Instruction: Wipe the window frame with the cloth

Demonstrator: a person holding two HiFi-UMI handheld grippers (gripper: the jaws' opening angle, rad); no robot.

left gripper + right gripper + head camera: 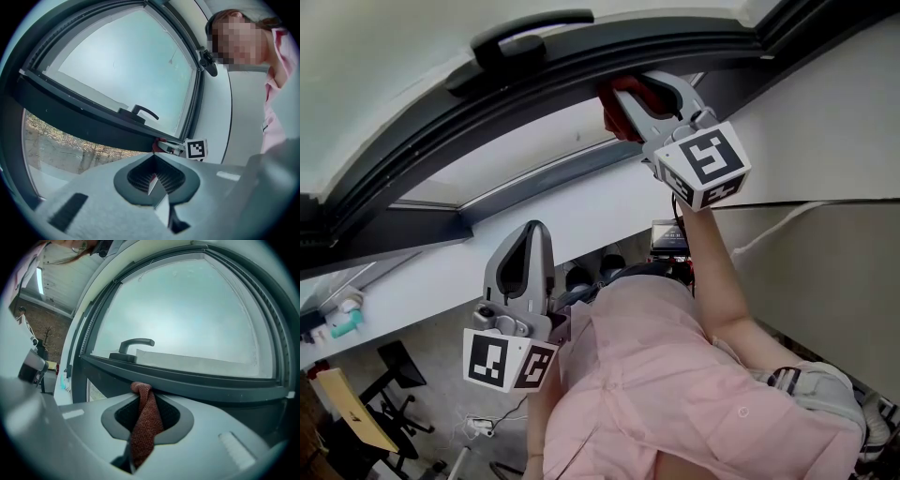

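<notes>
Cloth [612, 114], red and knitted, sits in the head view toward 12 o'clock. It is pinched in the right gripper [628, 94] and pressed against the lower edge of the dark window frame [581, 58]. The window handle [525, 39] lies on that frame at 10 o'clock from the cloth, near but apart from it. Along the frame toward 8 o'clock the rail runs bare. The left gripper [534, 228] hangs well below the frame, at 7 o'clock from the right one, touching nothing, above the person's pink shirt [656, 384].

In the left gripper view, the left gripper [153, 161] has its jaws closed together with nothing between them. Just past its tips, at 1 o'clock, the right gripper's marker cube [197, 149] shows, with the cloth [161, 140] against the frame [93, 119]. The handle [140, 112] sits above at 11 o'clock, and the glass pane [122, 65] fills the upper half.

In the right gripper view, the right gripper [146, 401] is clamped on the cloth [145, 425]. The cloth stands up between the jaws, and its top fold touches the frame's lower edge [201, 383]. The handle [135, 345] is at 12 o'clock from the cloth, on the frame's far side. Toward 3 o'clock the rail runs unobstructed to the corner.
</notes>
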